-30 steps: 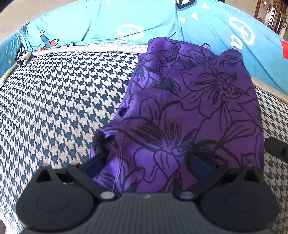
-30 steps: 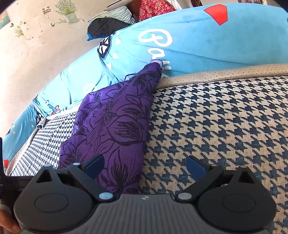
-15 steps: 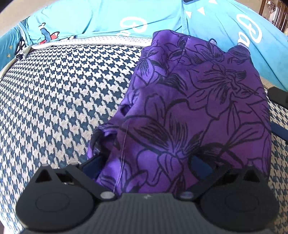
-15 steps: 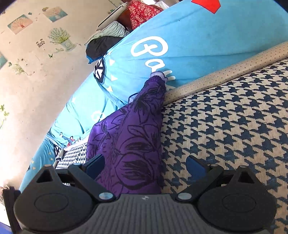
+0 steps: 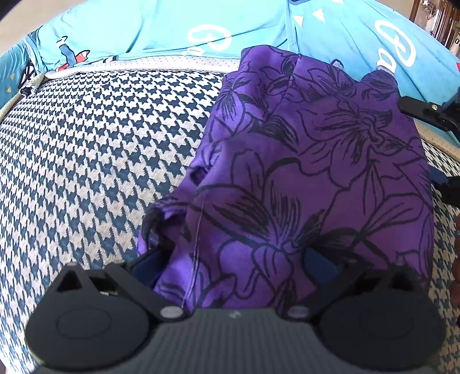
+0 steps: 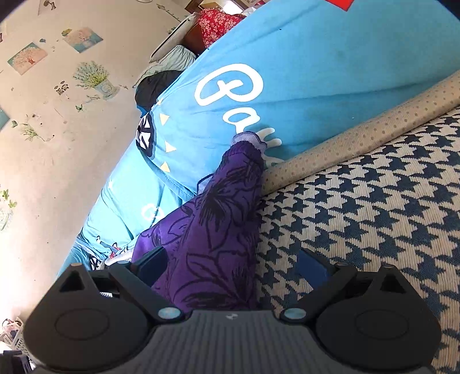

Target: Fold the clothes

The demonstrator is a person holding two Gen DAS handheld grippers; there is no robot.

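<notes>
A purple garment [image 5: 316, 172] with black flower outlines lies rumpled on a blue-and-cream houndstooth cushion [image 5: 100, 158], its far end against a turquoise cover. My left gripper [image 5: 233, 259] is open, low over the garment's near edge, with cloth lying between its wide-apart fingers. In the right wrist view the same garment [image 6: 218, 230] runs away as a narrow strip with a pale frilled tip. My right gripper [image 6: 231, 261] is open and straddles the garment's right edge, one finger over cloth and the other over the cushion [image 6: 373, 215]. Part of the right gripper [image 5: 431, 112] shows at the left view's right edge.
A turquoise printed cover [image 5: 201, 26] drapes the backrest behind the cushion. A beige dotted piping [image 6: 359, 138] edges the seat. A wall with stickers [image 6: 57, 86] stands to the left, and piled clothes [image 6: 218, 23] lie behind the backrest.
The right gripper has rolled to the left and moved farther along the garment's right edge toward the backrest. The left gripper has crept slightly forward over the near edge. Both stay open.
</notes>
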